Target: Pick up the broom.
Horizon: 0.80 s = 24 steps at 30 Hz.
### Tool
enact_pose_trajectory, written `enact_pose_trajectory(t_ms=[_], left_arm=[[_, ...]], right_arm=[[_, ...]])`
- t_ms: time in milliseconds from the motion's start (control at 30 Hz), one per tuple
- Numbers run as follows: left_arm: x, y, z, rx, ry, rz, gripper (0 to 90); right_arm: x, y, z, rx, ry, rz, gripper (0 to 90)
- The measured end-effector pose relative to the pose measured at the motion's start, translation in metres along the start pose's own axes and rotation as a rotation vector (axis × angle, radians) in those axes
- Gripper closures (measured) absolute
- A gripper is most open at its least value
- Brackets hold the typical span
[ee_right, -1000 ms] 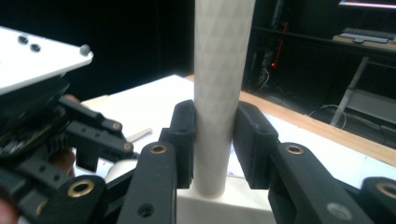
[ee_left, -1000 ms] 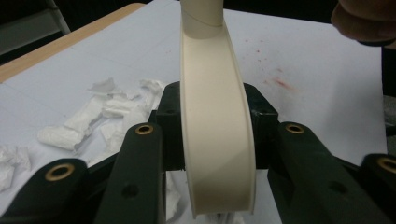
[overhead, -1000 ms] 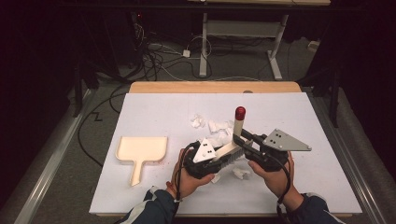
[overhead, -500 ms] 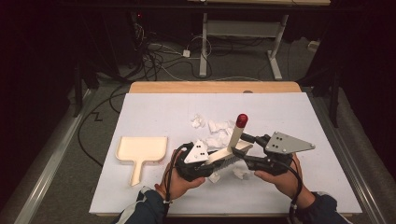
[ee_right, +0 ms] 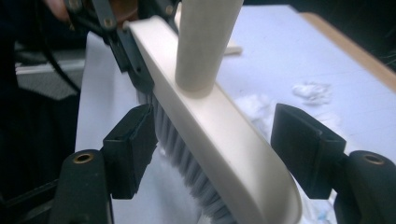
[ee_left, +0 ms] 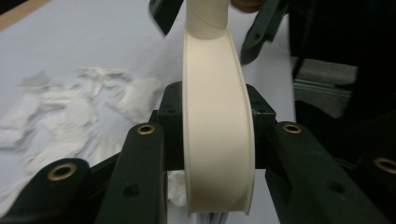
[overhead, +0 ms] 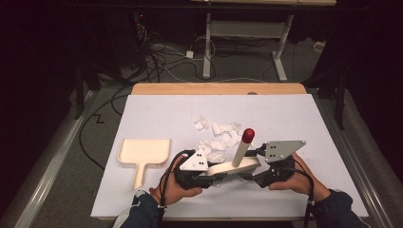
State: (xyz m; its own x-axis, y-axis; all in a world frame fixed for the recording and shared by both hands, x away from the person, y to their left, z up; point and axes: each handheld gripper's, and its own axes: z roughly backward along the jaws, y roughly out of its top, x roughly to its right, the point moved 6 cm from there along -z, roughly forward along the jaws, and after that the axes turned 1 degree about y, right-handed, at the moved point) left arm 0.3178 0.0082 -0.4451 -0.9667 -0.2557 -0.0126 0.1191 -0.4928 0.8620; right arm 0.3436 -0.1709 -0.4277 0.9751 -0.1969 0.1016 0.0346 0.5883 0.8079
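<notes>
1. Cream plastic makes up the brush: a long, narrow, curved head with rounded ends, and a round handle of the same pale colour that rises at a slant from its back and ends in a red cap.
2. Grey-white bristles hang in a dense row under the head; in the right gripper view they show beneath the cream back of the brush, slanting down toward the white sheet.
3. The brush sits low over the near middle of the white-covered table, between the two hands, just in front of a heap of crumpled white paper scraps.
4. The left gripper is clamped on one end of the head: in the left gripper view its black pads press both long sides of the cream head, which stands on edge between them.
5. The right gripper has just been opening; in the right gripper view its pads stand clear on either side of the other end of the head, with gaps showing, so it grips nothing.
6. A cream dustpan lies flat to the left of the hands, handle toward the near edge, well apart from the brush.
</notes>
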Motion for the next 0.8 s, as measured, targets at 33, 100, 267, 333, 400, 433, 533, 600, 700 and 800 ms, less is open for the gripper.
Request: enact_pose_trajectory(t_ms=[33, 100, 267, 333, 400, 433, 533, 600, 700, 800], left_arm=[[0.001, 0.0, 0.0, 0.002, -0.014, -0.006, 66.1], [0.005, 0.001, -0.002, -0.013, -0.046, -0.034, 66.1], [0.01, -0.001, -0.007, -0.034, -0.1, -0.052, 66.0], [0.01, -0.002, -0.008, -0.03, -0.123, -0.053, 65.3], [0.009, -0.002, -0.008, -0.023, -0.122, -0.038, 64.9], [0.007, -0.002, -0.007, -0.02, -0.108, -0.033, 62.2], [0.003, -0.003, -0.005, -0.015, -0.05, -0.028, 56.6], [-0.001, -0.003, -0.001, 0.002, -0.021, -0.011, 49.1], [-0.008, -0.003, 0.007, 0.007, 0.089, -0.006, 33.1], [-0.014, -0.005, 0.015, 0.017, 0.203, 0.003, 24.2]], right_arm=[[0.0, 0.0, 0.0, 0.0, 0.0, 0.0, 34.0], [-0.002, -0.003, -0.004, -0.014, 0.054, -0.003, 35.9], [-0.009, -0.009, -0.013, -0.026, 0.183, 0.008, 51.8], [-0.015, -0.011, -0.015, -0.032, 0.249, 0.018, 63.5], [-0.016, -0.011, -0.016, -0.032, 0.251, 0.013, 64.0], [-0.016, -0.012, -0.016, -0.04, 0.257, 0.001, 66.6], [-0.015, -0.01, -0.017, -0.031, 0.235, -0.004, 67.5], [-0.013, -0.009, -0.017, -0.03, 0.2, -0.004, 67.6], [-0.008, -0.009, -0.012, -0.027, 0.153, -0.021, 67.6], [0.001, -0.009, -0.005, -0.024, 0.085, -0.042, 67.7]])
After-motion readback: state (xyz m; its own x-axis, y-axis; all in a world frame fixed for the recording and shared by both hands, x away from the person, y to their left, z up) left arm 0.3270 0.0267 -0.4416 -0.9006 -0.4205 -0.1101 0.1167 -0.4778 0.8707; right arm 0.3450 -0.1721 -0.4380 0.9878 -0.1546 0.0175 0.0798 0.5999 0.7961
